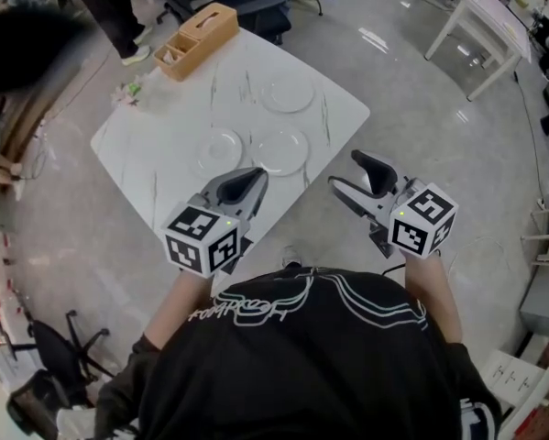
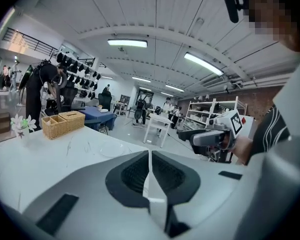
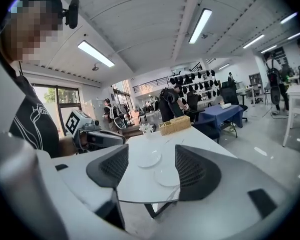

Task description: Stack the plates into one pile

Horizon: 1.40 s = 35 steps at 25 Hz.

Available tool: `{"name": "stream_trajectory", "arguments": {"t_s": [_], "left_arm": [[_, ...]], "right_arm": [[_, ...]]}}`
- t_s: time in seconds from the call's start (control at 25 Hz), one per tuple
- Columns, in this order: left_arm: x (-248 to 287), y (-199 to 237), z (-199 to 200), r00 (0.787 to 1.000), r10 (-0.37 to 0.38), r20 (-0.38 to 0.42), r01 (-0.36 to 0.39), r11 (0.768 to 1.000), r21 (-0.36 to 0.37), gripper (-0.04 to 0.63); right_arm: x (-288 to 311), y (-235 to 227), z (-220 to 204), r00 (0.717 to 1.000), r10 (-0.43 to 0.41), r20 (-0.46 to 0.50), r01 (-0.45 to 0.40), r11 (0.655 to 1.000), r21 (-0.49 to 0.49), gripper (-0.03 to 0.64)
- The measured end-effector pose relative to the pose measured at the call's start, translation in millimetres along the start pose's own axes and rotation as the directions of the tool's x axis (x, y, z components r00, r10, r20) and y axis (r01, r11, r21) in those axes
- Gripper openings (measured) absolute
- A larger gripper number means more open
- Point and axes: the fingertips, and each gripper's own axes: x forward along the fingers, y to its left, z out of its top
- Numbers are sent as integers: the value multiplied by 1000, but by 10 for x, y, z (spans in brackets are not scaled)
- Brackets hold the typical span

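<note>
Ahead of both grippers, on the white table (image 1: 146, 145), three clear plates are lying apart from one another; the near-left plate (image 1: 221, 148) and the near-right plate (image 1: 281, 151) are sitting side by side close to the table's near edge; the far plate (image 1: 287, 92) is sitting beyond them, towards the wicker box (image 1: 197, 39); nothing is stacked yet. I am holding the left gripper (image 1: 252, 178) over that near edge, its jaws pressed together on nothing and its tip pointing at the gap between the two near plates, so it is the nearer one to both; I am holding the right gripper (image 1: 345, 170) off the table's near-right side, over the floor, jaws standing well apart and empty; the near-right plate is lying ahead of it and to its left. I am judging that the left is needing to open before any pick; the plates being round, only the rim facing me is mattering.
</note>
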Motion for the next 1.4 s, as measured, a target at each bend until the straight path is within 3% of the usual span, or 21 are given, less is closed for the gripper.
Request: {"name": "stream_trajectory", "arguments": {"t_s": [0.44, 0.76, 1.24, 1.4], "left_arm": [[406, 487, -151, 995, 86, -55, -83, 995, 53, 38], [679, 801, -435, 983, 134, -122, -138, 990, -26, 38], [981, 1324, -846, 949, 201, -244, -233, 966, -110, 38], [1053, 1404, -1012, 927, 221, -303, -256, 963, -81, 38]], "right_arm": [[273, -386, -216, 999, 5, -51, -3, 999, 45, 296], [544, -692, -227, 994, 63, -90, -58, 997, 59, 296], [1262, -1172, -584, 946, 157, -282, -150, 988, 50, 296], [1416, -1311, -707, 925, 181, -335, -166, 983, 73, 296]]}}
